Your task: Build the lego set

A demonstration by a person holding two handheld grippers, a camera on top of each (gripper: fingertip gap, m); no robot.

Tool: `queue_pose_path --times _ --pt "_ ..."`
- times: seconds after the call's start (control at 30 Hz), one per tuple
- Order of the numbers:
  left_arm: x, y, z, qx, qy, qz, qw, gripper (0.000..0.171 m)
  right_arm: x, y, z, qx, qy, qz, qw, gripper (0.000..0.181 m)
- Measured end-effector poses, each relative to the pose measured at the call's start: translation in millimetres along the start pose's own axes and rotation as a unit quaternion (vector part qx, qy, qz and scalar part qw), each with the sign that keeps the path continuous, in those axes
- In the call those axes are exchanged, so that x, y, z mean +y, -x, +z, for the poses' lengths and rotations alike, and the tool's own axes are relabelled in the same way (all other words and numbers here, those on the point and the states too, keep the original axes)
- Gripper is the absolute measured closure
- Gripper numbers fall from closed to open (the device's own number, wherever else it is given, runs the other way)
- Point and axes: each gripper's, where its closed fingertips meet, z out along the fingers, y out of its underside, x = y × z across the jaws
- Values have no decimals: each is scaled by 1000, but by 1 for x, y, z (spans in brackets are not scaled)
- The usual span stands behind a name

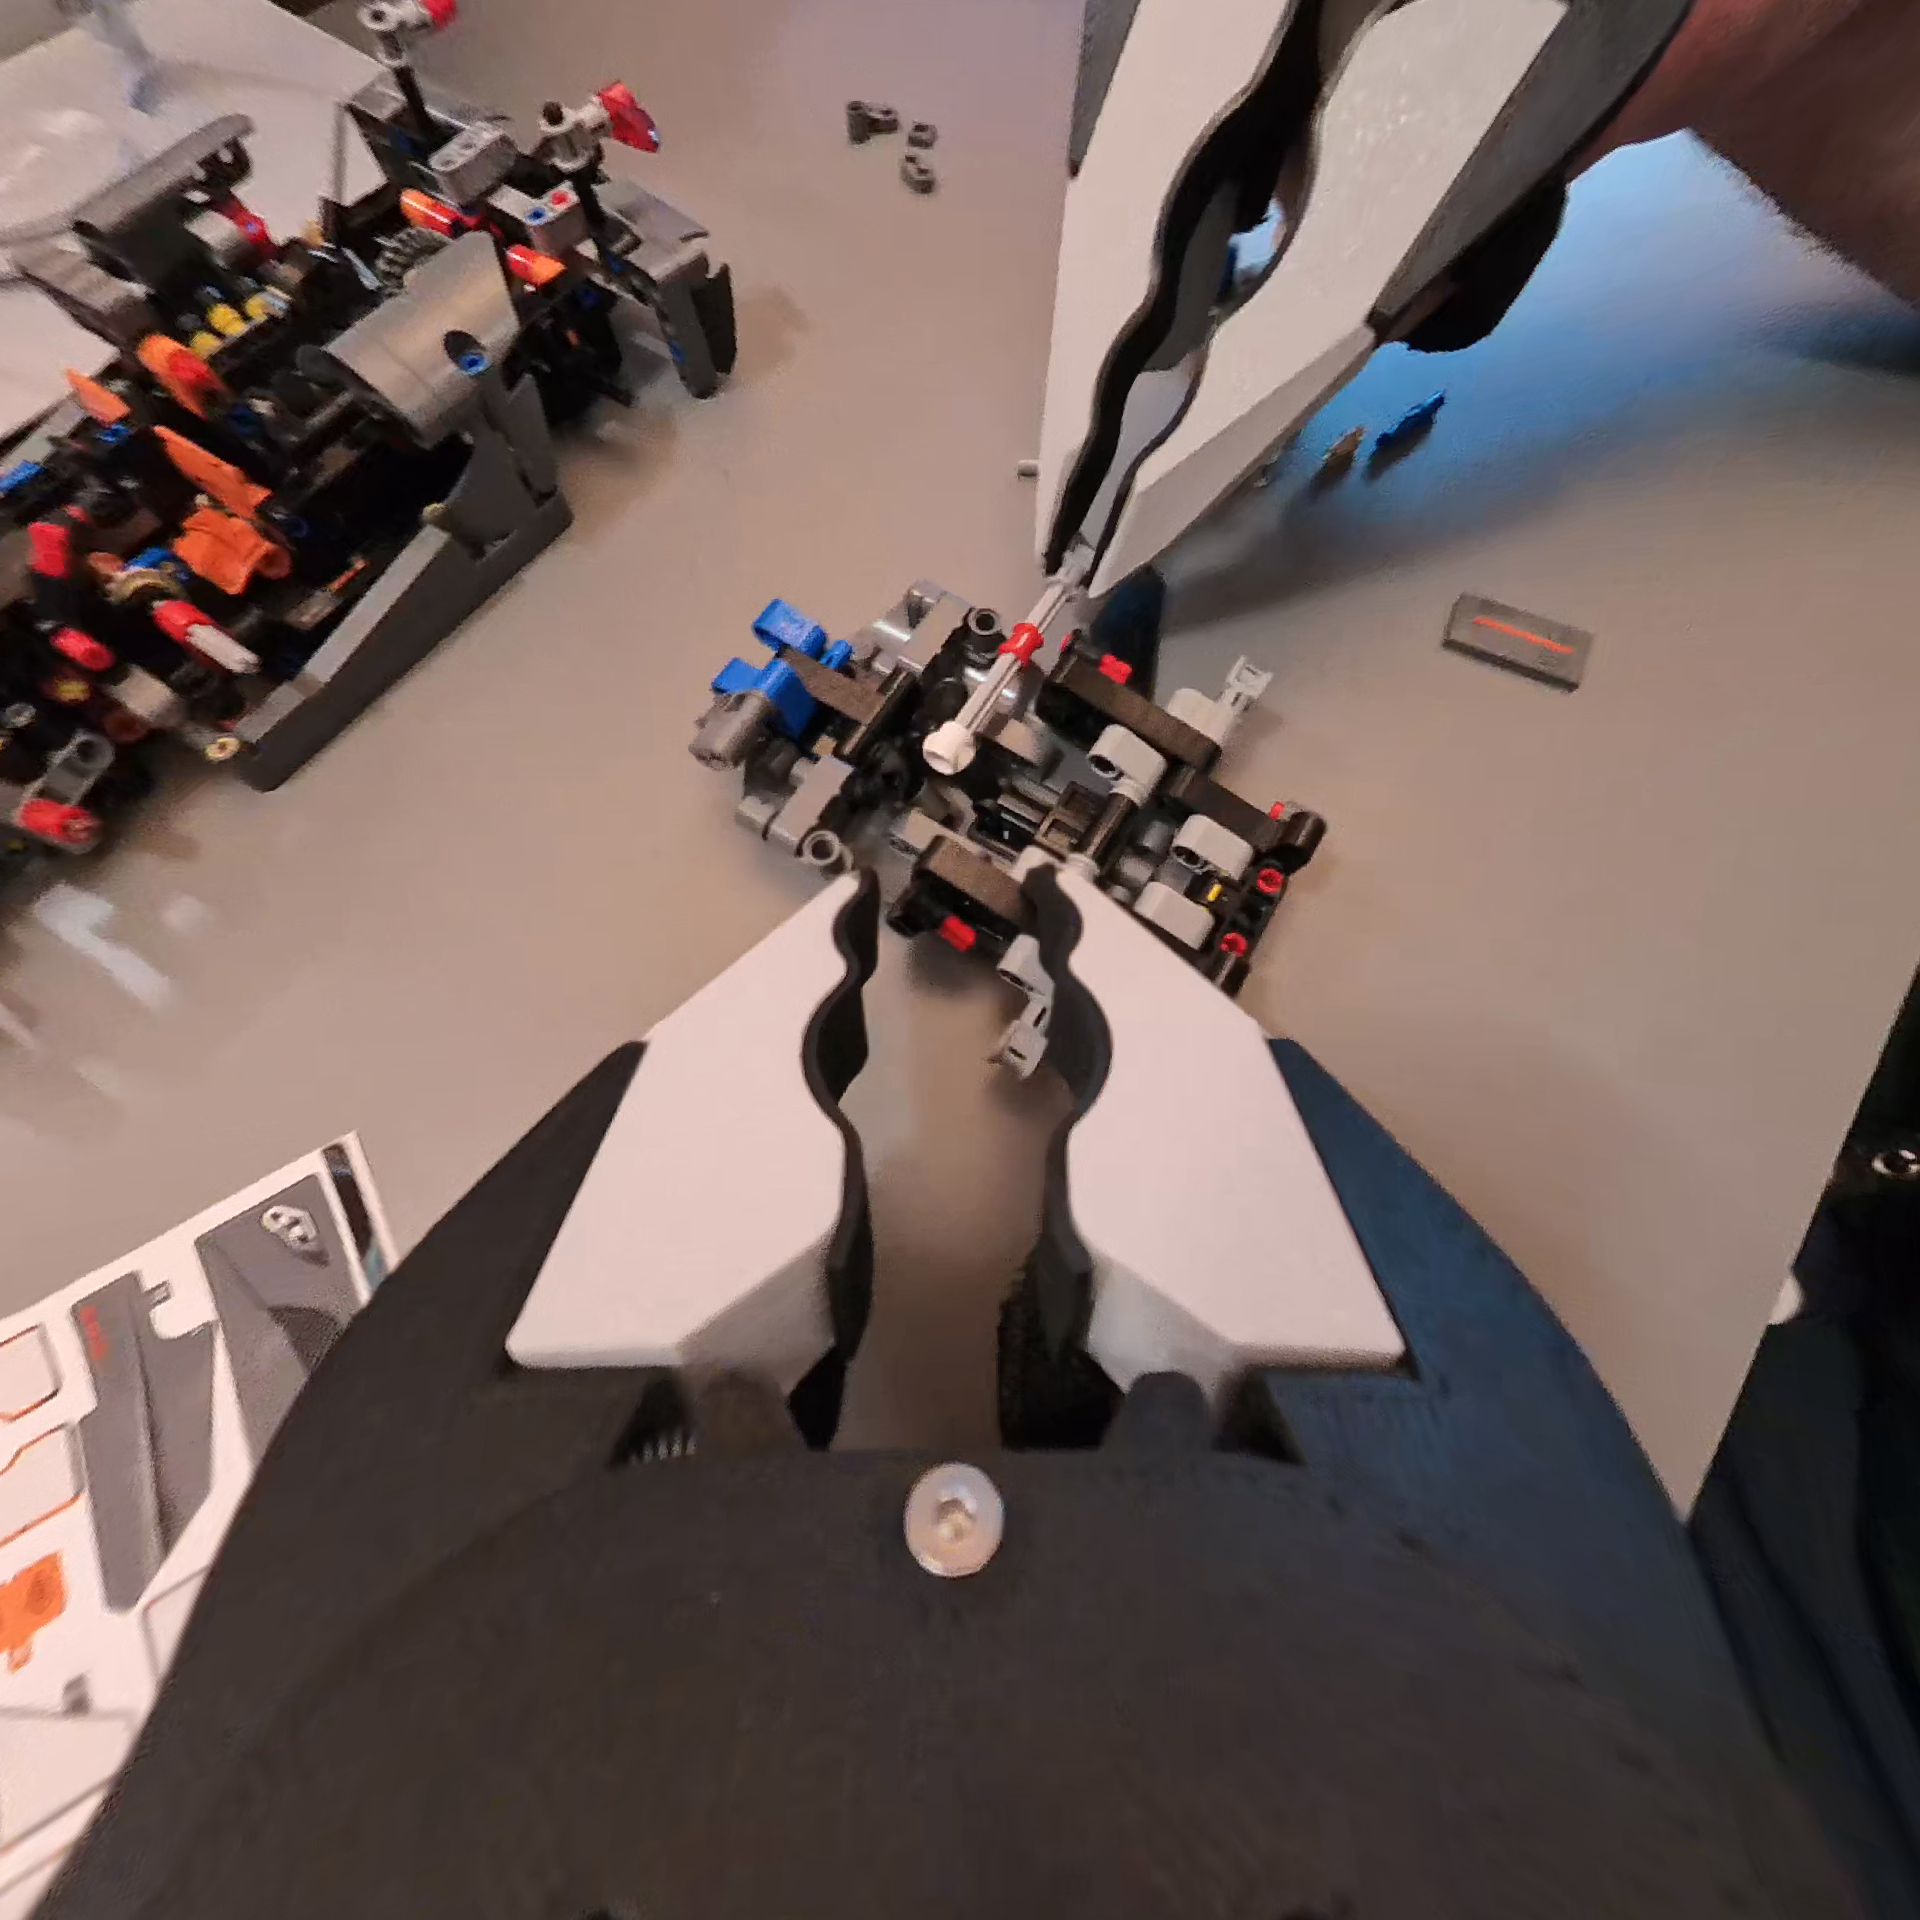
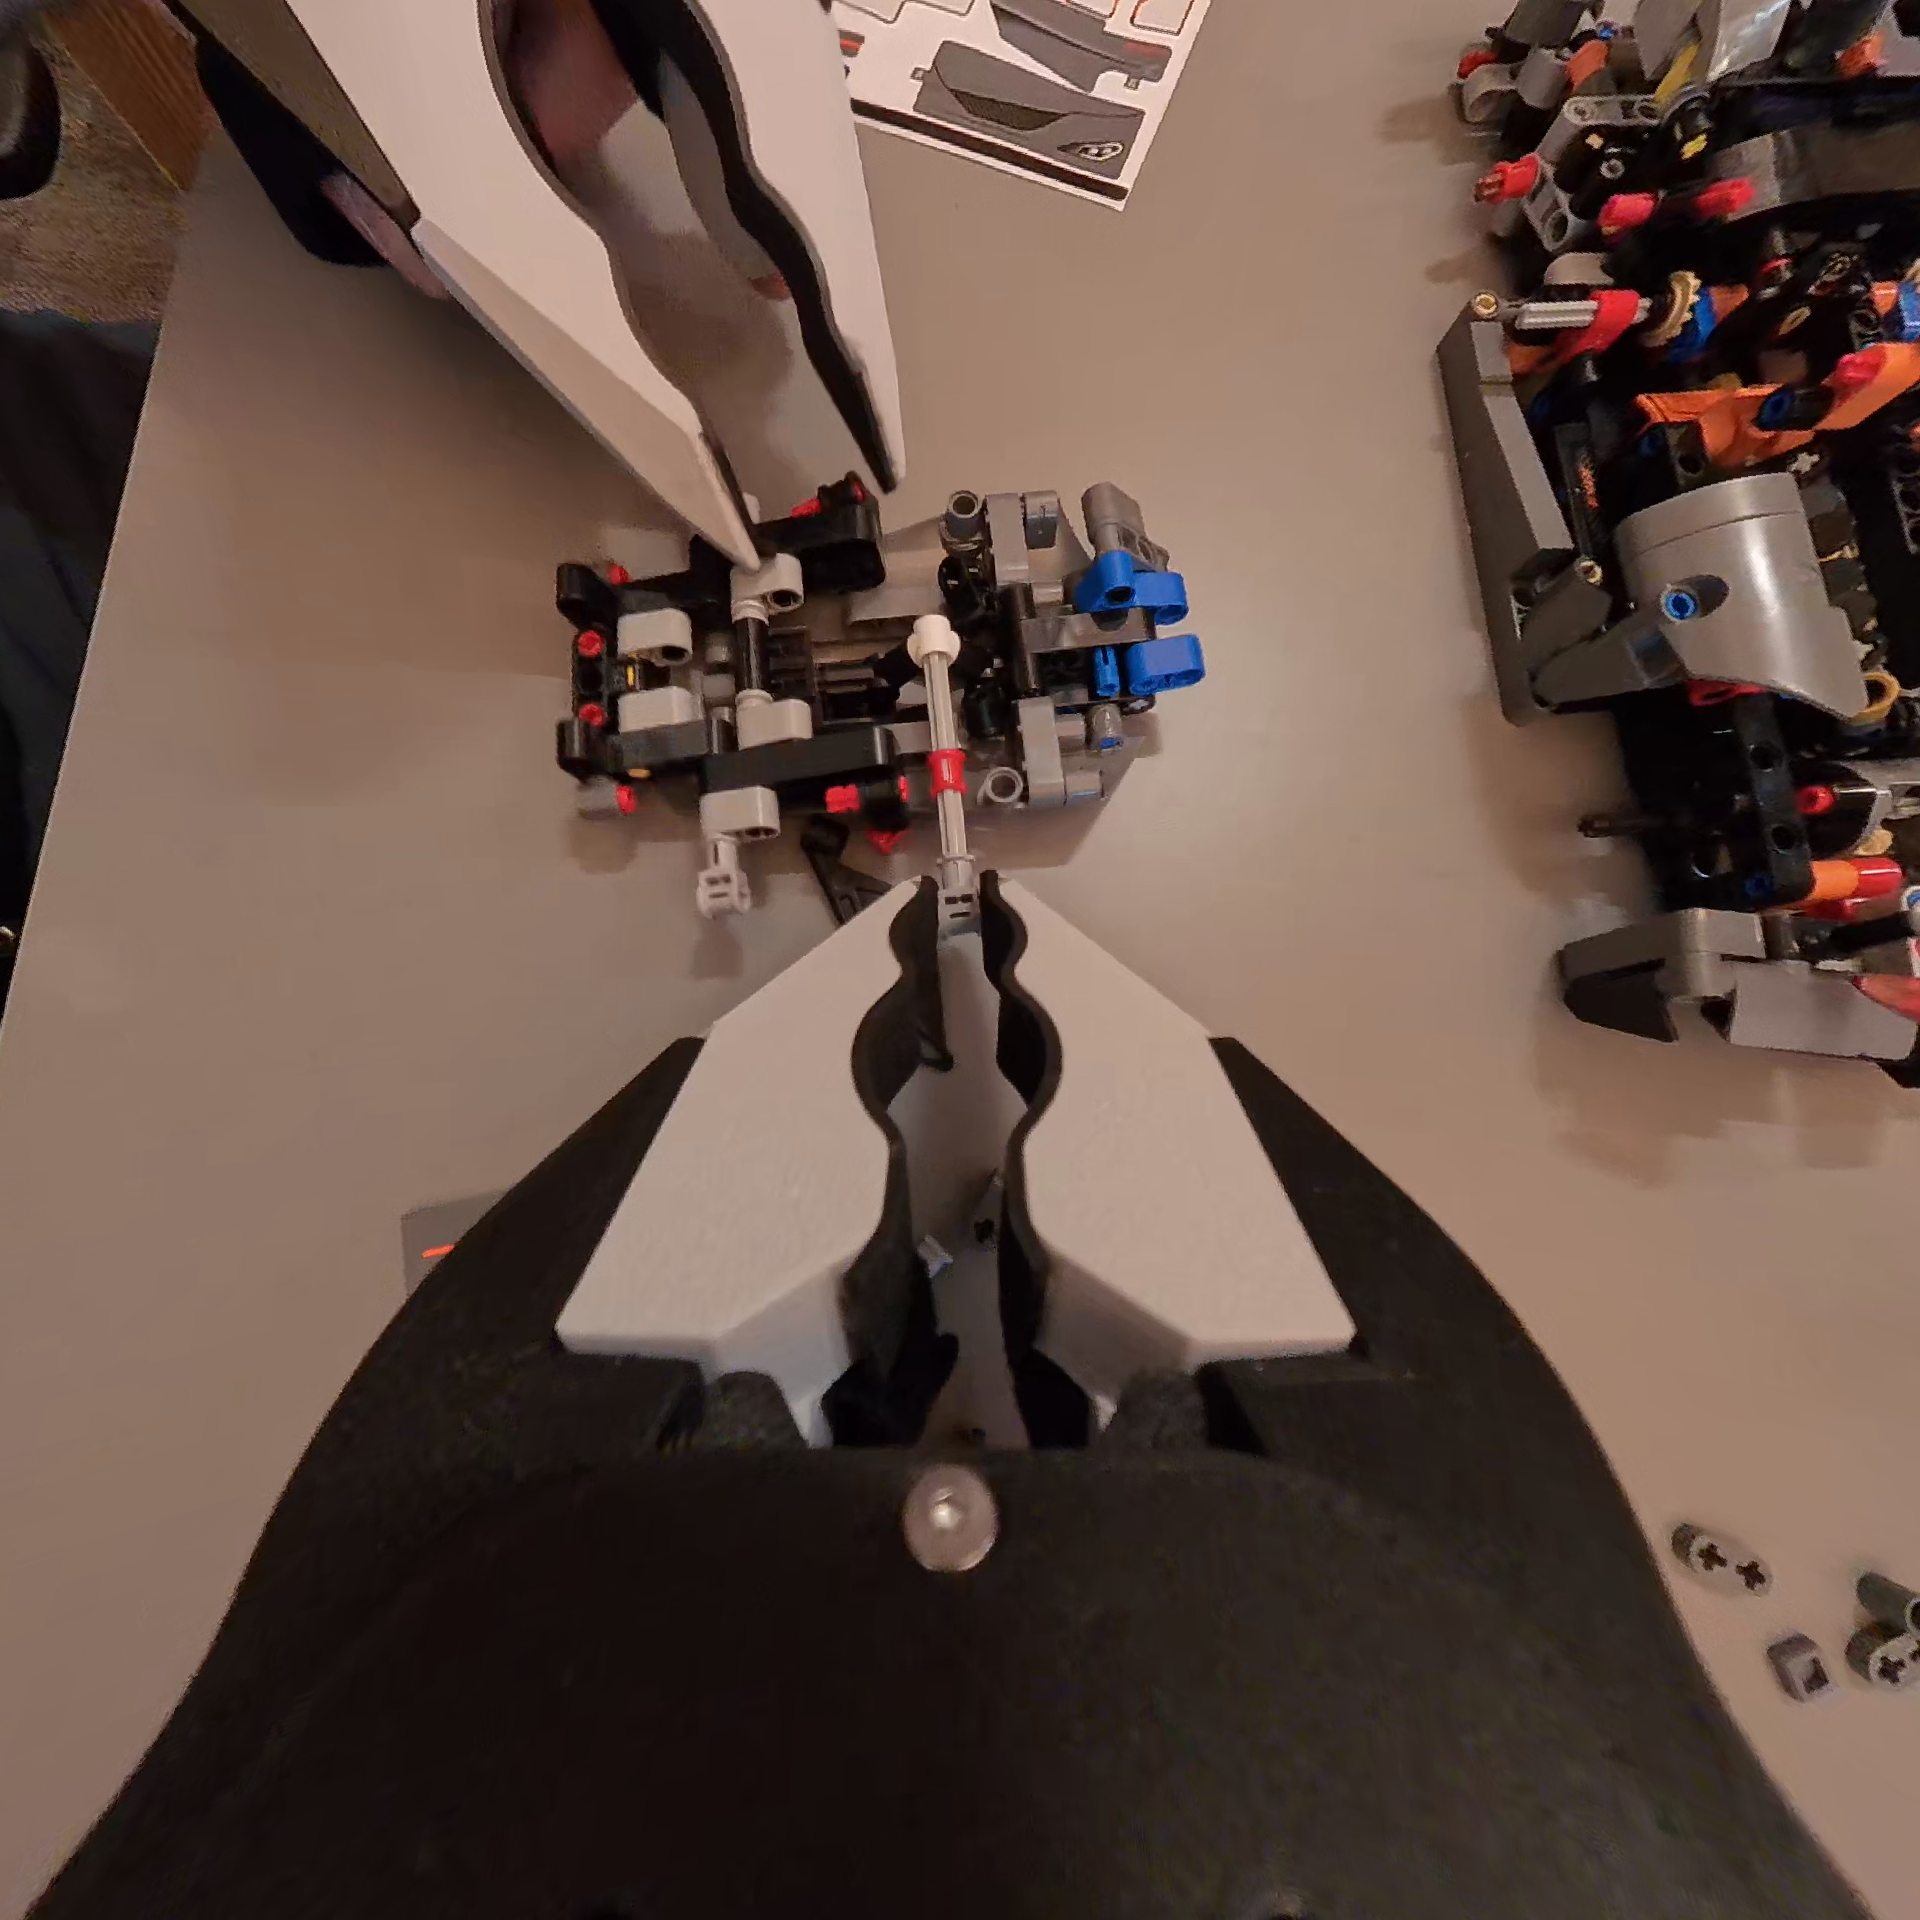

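A small black, grey and blue Lego assembly [image 1: 1039,790] lies on the grey table [image 1: 623,935]; it also shows in the right wrist view [image 2: 831,675]. My left gripper [image 1: 951,883] is closed on a black beam at the assembly's near edge; the right wrist view shows it [image 2: 816,509] coming down from the upper left. My right gripper [image 2: 951,883] is shut on one end of a thin grey axle [image 2: 940,717] with a red bush and a white end piece. The axle [image 1: 997,686] reaches over the middle of the assembly. The right gripper [image 1: 1070,566] comes in from the top.
A large, partly built chassis [image 1: 260,416] stands to the left, and shows at the right in the right wrist view [image 2: 1714,520]. A sticker sheet [image 1: 156,1403], a dark flat tile [image 1: 1517,641], a blue pin [image 1: 1408,421] and loose small parts [image 1: 894,135], [image 2: 1766,1600] lie around. Tip to tip, the grippers are about 8 cm apart. My right gripper's tips are some 11 cm from the dark flat tile [image 1: 1517,641].
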Motion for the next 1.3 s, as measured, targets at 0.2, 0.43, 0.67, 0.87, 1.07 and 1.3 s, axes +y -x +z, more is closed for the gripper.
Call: queue_pose_path --times 0.2,0.43,0.67,0.87,1.07,1.3 --pt "-4 -3 4 18 -2 0 1000 153 3 -1 -2 -1 4 4 1000 176" --pt "-1 -1 2 7 0 1 1000 157 15 -8 -15 -19 11 31 999 176" --pt "1 -4 1 13 2 3 1000 157 29 -31 -29 10 16 62 998 176" --pt "0 -5 0 13 0 11 1000 151 43 -39 -18 29 44 63 997 173" --pt "4 -5 -5 20 -1 11 1000 135 16 -34 -34 47 18 47 998 153" --pt "8 -14 2 32 19 38 999 133 -9 20 1 -73 31 59 995 155"
